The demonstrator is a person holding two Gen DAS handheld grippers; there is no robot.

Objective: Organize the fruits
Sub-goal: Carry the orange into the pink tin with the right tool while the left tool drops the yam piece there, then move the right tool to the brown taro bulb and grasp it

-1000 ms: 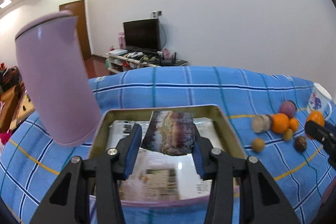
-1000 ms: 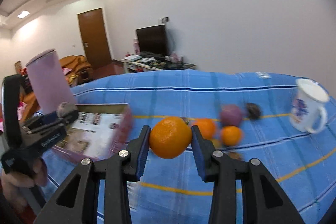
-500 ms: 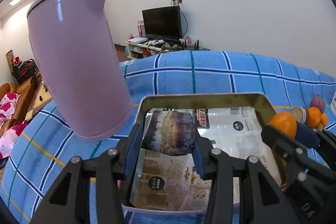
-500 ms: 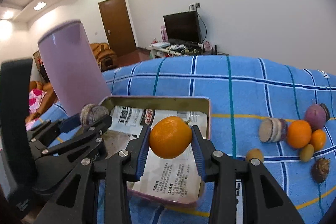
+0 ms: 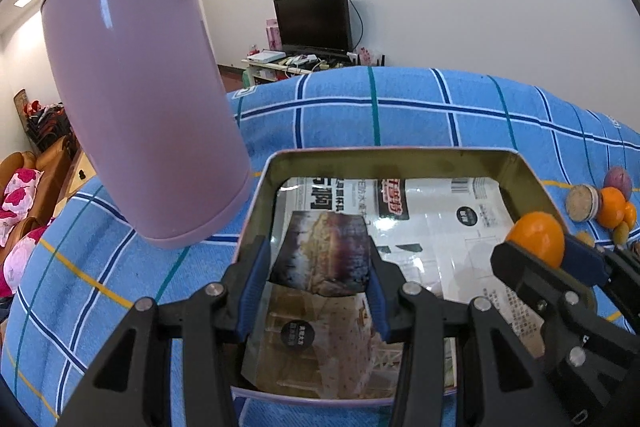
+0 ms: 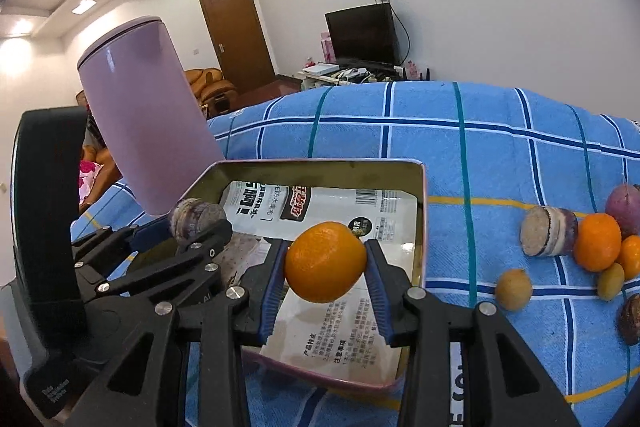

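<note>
The right claw grasps an orange above the tin tray, near its 4 o'clock corner. The left claw is clenched on a brownish purple fruit piece over the tray's 7 o'clock part. More fruits lie on the blue cloth at 3 o'clock of the tray; a lilac kettle stands at 10 o'clock.

Blue checked cloth under tin, kettle, loose fruit
</note>
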